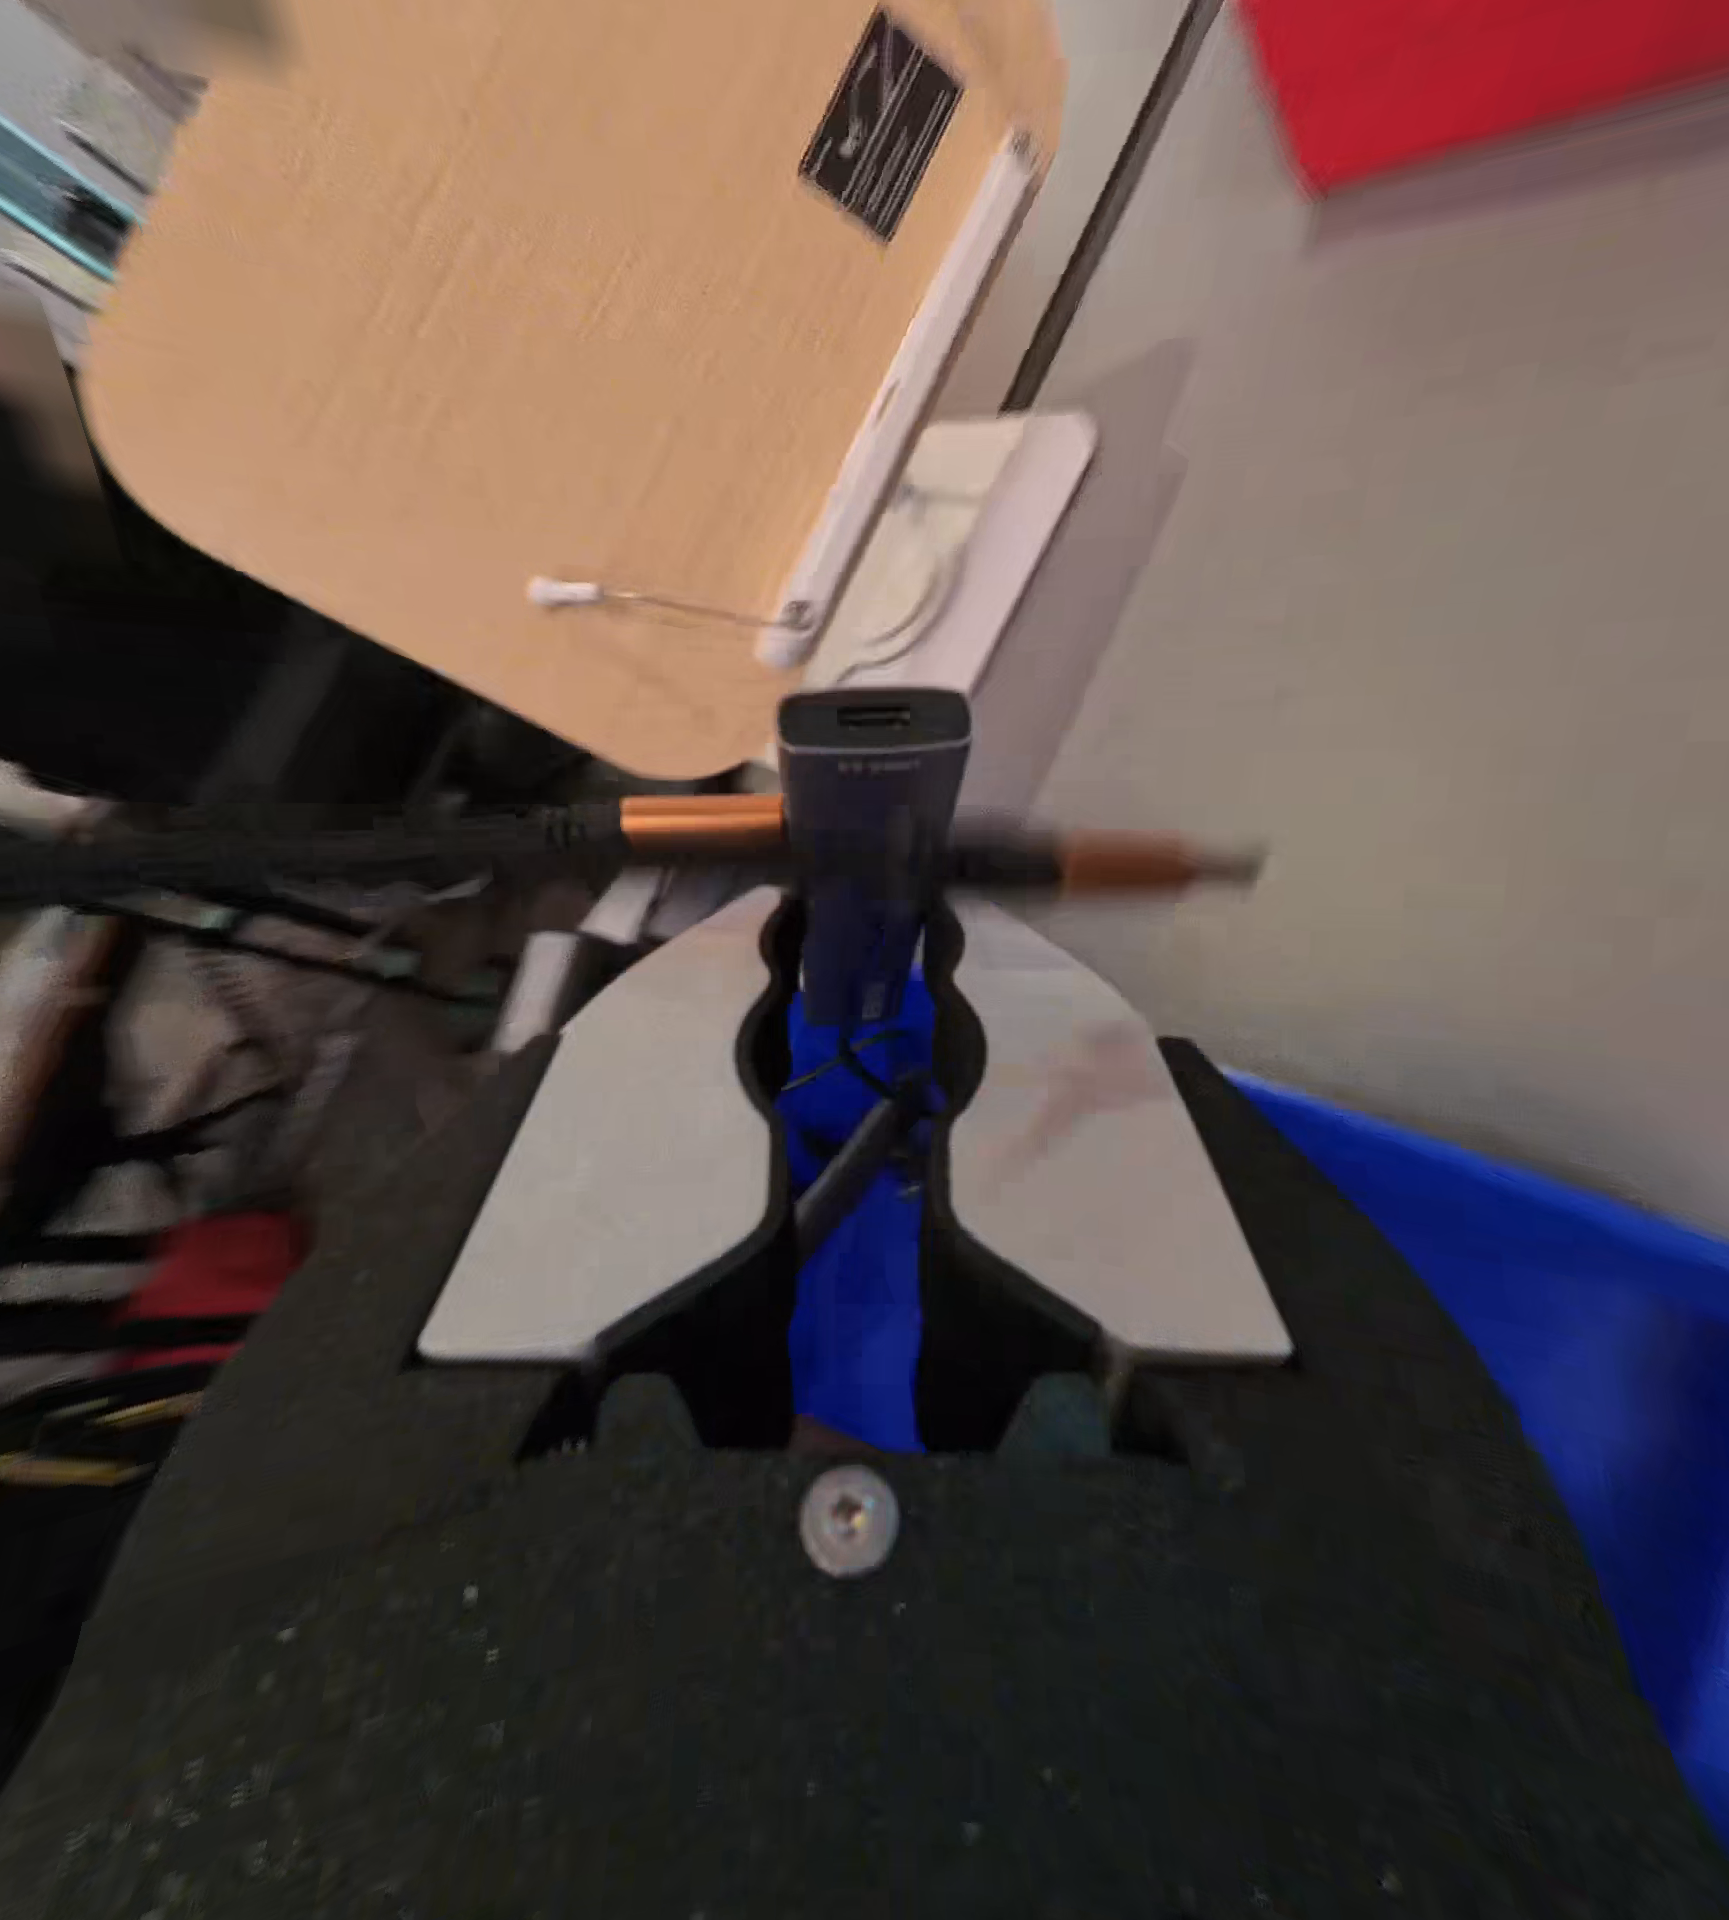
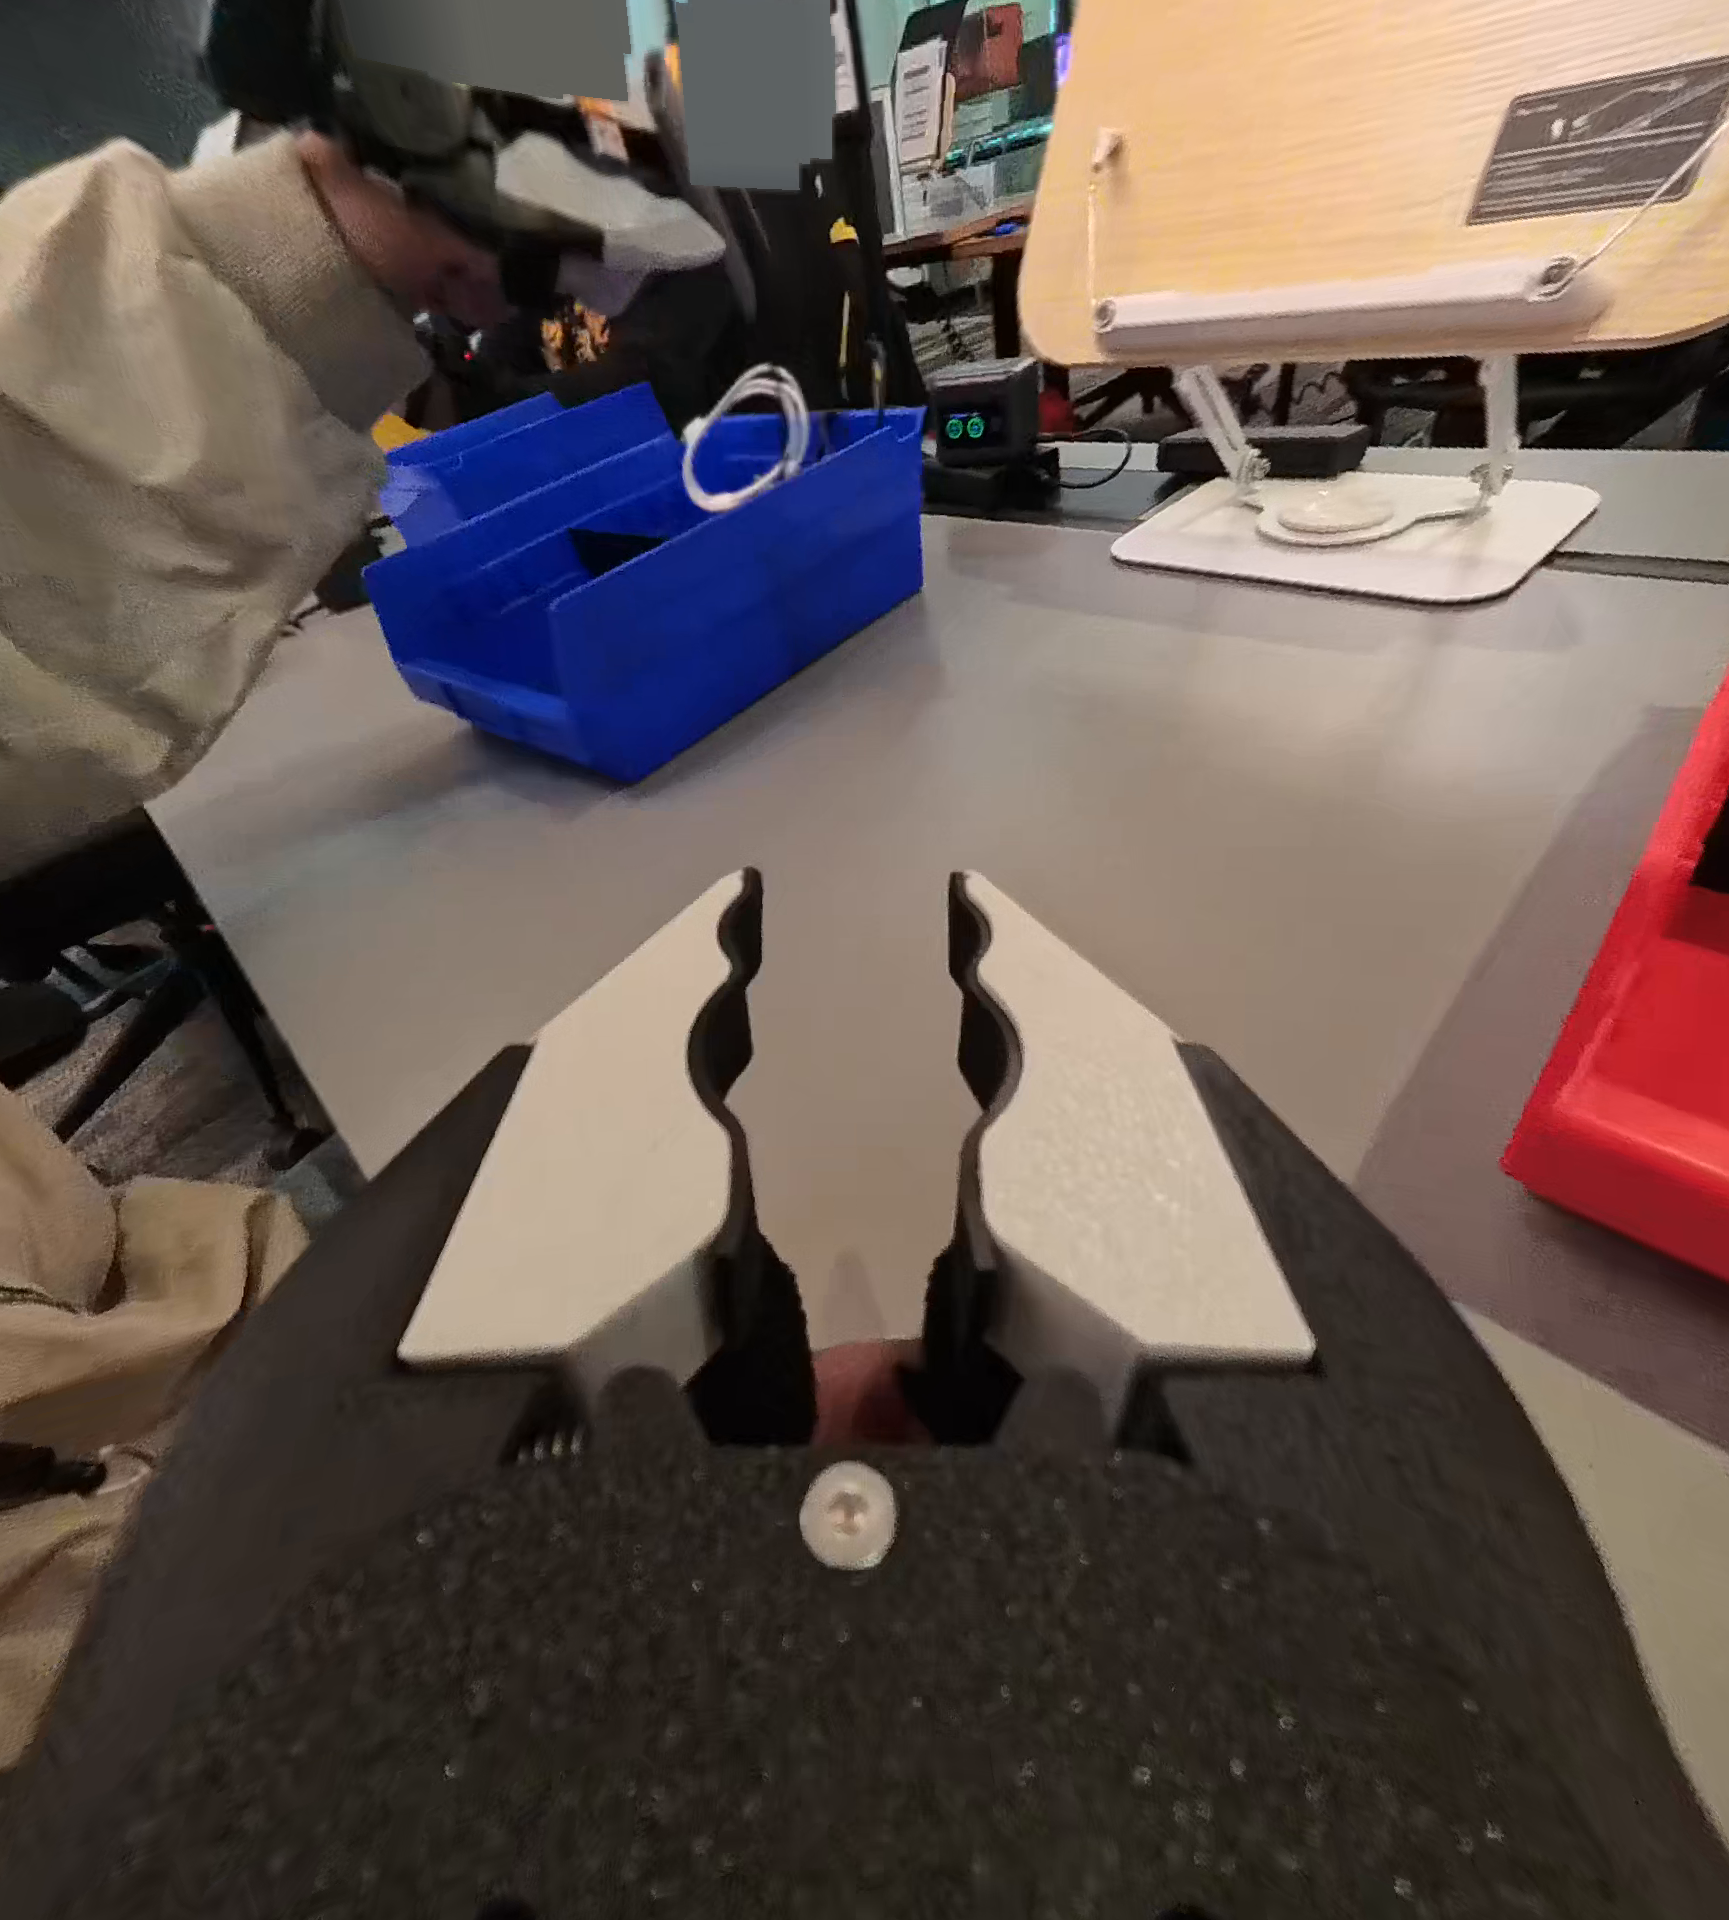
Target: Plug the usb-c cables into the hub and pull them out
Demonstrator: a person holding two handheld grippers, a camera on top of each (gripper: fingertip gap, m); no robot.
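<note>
In the left wrist view my left gripper (image 1: 865,914) is shut on a dark grey USB hub (image 1: 870,831), held upright with an open port at its top end. A black cable with a copper-coloured plug (image 1: 699,826) sits in the hub's left side. A second copper plug (image 1: 1140,862) hangs blurred on the hub's right side; whether it is seated I cannot tell. A thin dark cable (image 1: 839,1164) runs down between the fingers. In the right wrist view my right gripper (image 2: 855,914) is open and empty above the grey table (image 2: 1099,748).
A blue bin (image 2: 652,582) with a coiled white cable (image 2: 746,436) stands at the far left of the table. A red bin (image 2: 1691,1039) is on the right. A wooden stand on a white base (image 2: 1359,540) is at the back. A person in a beige sleeve (image 2: 112,468) is on the left. Some 35 centimetres of space lies between my two pairs of fingers.
</note>
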